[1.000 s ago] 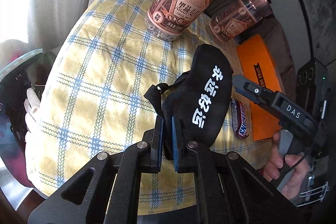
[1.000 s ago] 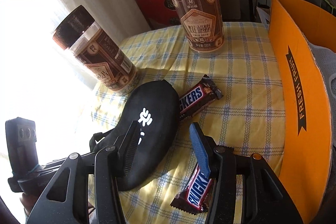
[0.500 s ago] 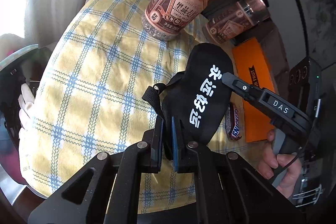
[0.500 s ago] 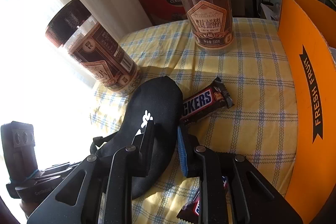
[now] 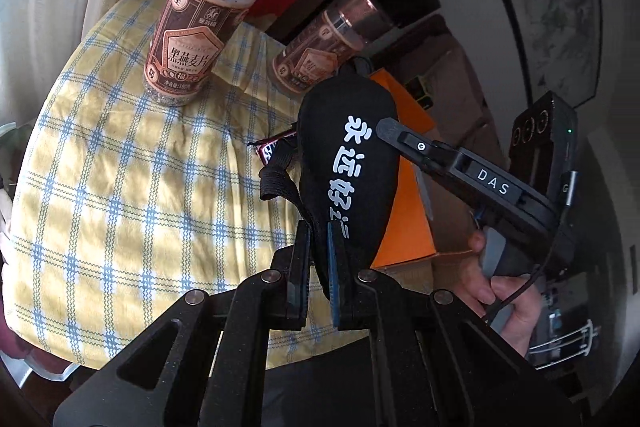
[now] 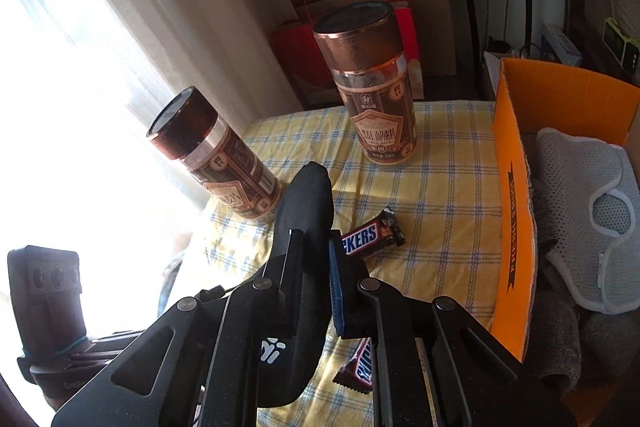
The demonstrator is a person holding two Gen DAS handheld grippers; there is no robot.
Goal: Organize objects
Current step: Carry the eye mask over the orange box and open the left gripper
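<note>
A black eye mask (image 5: 352, 163) with white characters hangs lifted above the yellow checked tablecloth (image 5: 120, 167), held at two places. My left gripper (image 5: 318, 231) is shut on its near end beside the strap. My right gripper (image 6: 314, 239) has its jaws closing tight on the mask (image 6: 308, 195) at the middle, with the pads pressing the fabric. One Snickers bar (image 6: 370, 235) lies on the cloth just past the right fingers. A second Snickers bar (image 6: 360, 367) lies under the right gripper.
Two tall brown jars (image 6: 216, 163) (image 6: 372, 99) stand at the back of the table. An orange cardboard box (image 6: 514, 227) at the right edge holds a grey mesh mask (image 6: 584, 203). A curtain hangs on the left, red boxes behind.
The right gripper's jaws went from wide apart around the mask to closed on it. Both grippers rose, taking the mask up off the cloth.
</note>
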